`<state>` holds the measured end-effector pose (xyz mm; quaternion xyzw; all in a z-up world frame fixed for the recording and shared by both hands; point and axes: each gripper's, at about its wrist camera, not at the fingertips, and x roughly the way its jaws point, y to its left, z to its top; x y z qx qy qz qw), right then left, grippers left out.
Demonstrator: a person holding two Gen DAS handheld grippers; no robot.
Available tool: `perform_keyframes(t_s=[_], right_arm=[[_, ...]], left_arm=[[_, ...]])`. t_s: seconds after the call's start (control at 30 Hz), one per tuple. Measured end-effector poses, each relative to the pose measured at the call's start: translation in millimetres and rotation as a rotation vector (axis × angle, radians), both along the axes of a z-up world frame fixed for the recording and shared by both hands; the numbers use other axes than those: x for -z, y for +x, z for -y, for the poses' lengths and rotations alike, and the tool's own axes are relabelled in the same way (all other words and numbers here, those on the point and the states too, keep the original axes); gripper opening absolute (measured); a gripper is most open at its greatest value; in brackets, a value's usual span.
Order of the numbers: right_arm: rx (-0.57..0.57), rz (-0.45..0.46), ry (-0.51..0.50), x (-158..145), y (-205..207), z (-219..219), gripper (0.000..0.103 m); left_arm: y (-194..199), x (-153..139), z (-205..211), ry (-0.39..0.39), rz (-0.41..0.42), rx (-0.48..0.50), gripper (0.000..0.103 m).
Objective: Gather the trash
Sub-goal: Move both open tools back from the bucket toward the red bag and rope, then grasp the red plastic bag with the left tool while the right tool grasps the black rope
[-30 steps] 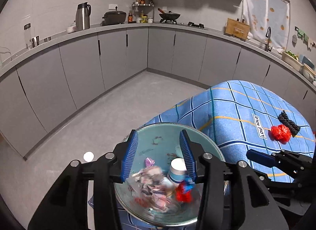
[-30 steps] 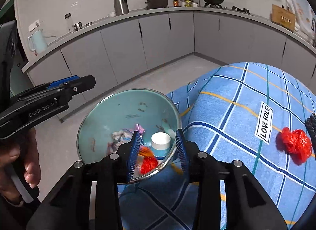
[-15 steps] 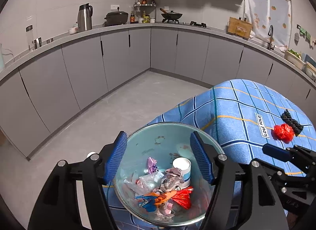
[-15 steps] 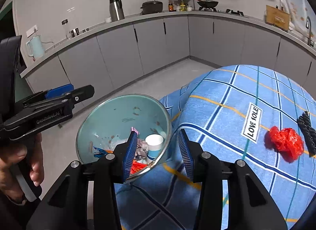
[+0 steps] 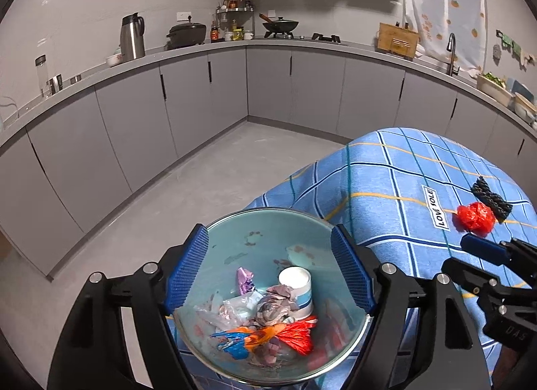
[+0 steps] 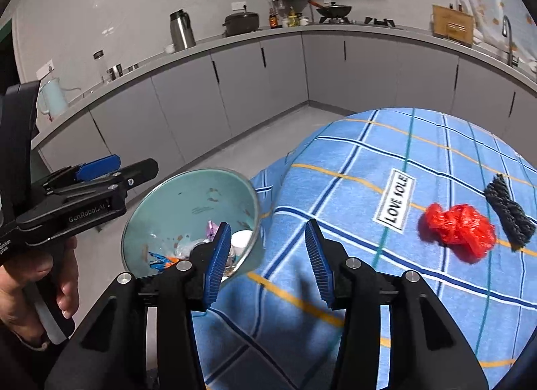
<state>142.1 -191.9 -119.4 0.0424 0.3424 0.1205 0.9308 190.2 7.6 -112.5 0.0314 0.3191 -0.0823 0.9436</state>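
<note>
A teal metal bowl point(image 5: 255, 239) stands on the near corner of the blue checked tablecloth point(image 5: 396, 188). It holds a white paper cup point(image 5: 295, 284), a red wrapper point(image 5: 297, 333), a blue-orange wrapper and crumpled scraps. My left gripper point(image 5: 270, 272) hovers over the bowl; its jaws are opening, with nothing pressed between them. My right gripper point(image 6: 268, 256) hangs over the cloth just right of the bowl point(image 6: 188, 209), its jaws also opening and empty. A crumpled red bag point(image 6: 459, 232) lies on the cloth further right, beside a black knitted piece point(image 6: 508, 215).
The table ends just left of the bowl, with grey floor point(image 5: 208, 182) below. Grey cabinets and a counter with a kettle point(image 5: 132, 36) curve round the back. A person's hand point(image 6: 40, 276) grips the left gripper's point(image 6: 131, 168) handle at the left.
The left jaws have spread wide over the bowl, and the blurred trash between them now lies still inside. The right gripper has shifted right, from over the bowl to over the cloth, opening slightly.
</note>
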Motion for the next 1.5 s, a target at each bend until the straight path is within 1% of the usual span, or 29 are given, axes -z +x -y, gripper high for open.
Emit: perform_keyframes(t_s=[0.2,0.43,0.67,0.83,0.9,1.2,1.3,1.37,1.5], right_arm=[[0.055,0.019,-0.007,-4.6,-8.6,25.7,0.047],[0.134,0.025,-0.011,-3.5,-24.2,63.0,0.05],[0.24,0.031,-0.005,-3.5,-41.0,111.6,0.052],[0.308,0.032,0.009,-0.2,-51.8,144.5,0.053],[0.333,0.033,0.012,0.8,-55.0,155.7,0.055],[0.476,0.018,-0.005,10.1,-66.6,210.1,0.056],[0.517,0.01,-0.006,13.5,-69.5,229.0,0.058],[0.543,0.004,-0.01,15.9,-71.0,239.8,0.061],[0.571,-0.01,-0.009,21.4,-72.4,256.8,0.061]], left_arm=[[0.2,-1.0,23.4,0.009,0.001,0.043,0.075],[0.5,-0.9,64.4,0.027,0.004,0.119,0.076],[-2.9,-1.6,116.6,0.048,0.011,0.21,0.079],[-6.7,0.5,151.7,0.066,0.012,0.269,0.08],[-7.5,1.3,167.4,0.073,0.012,0.294,0.08],[-7.7,12.0,245.9,0.109,0.0,0.415,0.081],[-5.8,17.1,269.2,0.119,-0.004,0.441,0.084],[-3.5,22.7,283.6,0.124,-0.019,0.461,0.084],[0.8,35.9,304.3,0.124,-0.059,0.491,0.084]])
